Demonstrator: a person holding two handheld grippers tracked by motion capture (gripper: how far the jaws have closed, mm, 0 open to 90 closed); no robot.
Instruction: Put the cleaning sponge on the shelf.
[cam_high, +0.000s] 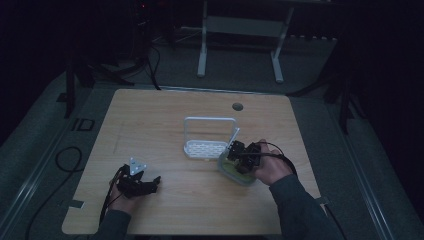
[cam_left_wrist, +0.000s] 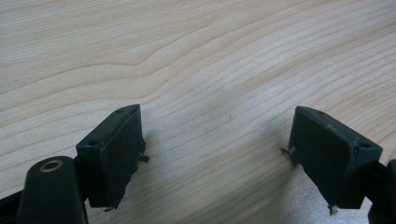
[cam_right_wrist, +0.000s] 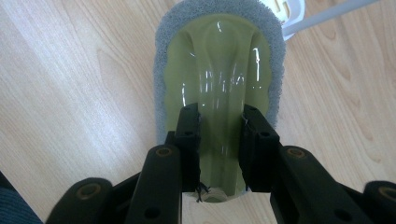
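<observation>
— So, what's the right gripper got?

— A green sponge-backed scrubber: a glossy olive-green plastic top with a raised ridge down its middle, and a grey foam pad showing as a rim all round it. The jaws are pinching that ridge from both sides, near the end closest to the hand.

— Where is it on the table?

— Right of centre, just beside the white rack. In the high view the right gripper and the scrubber sit by the rack's right-hand corner. The picture is dim there, so whether the scrubber touches the rack I can't tell; it looks very close. In the right gripper view a white bar of the rack crosses behind the scrubber's far end.

— And the left gripper?

— Its jaws are spread wide with only bare wood grain between them. From above, the left gripper lies low over the table's near left part, well apart from the rack and the scrubber, with the grey three-cornered plate on top of it.
</observation>
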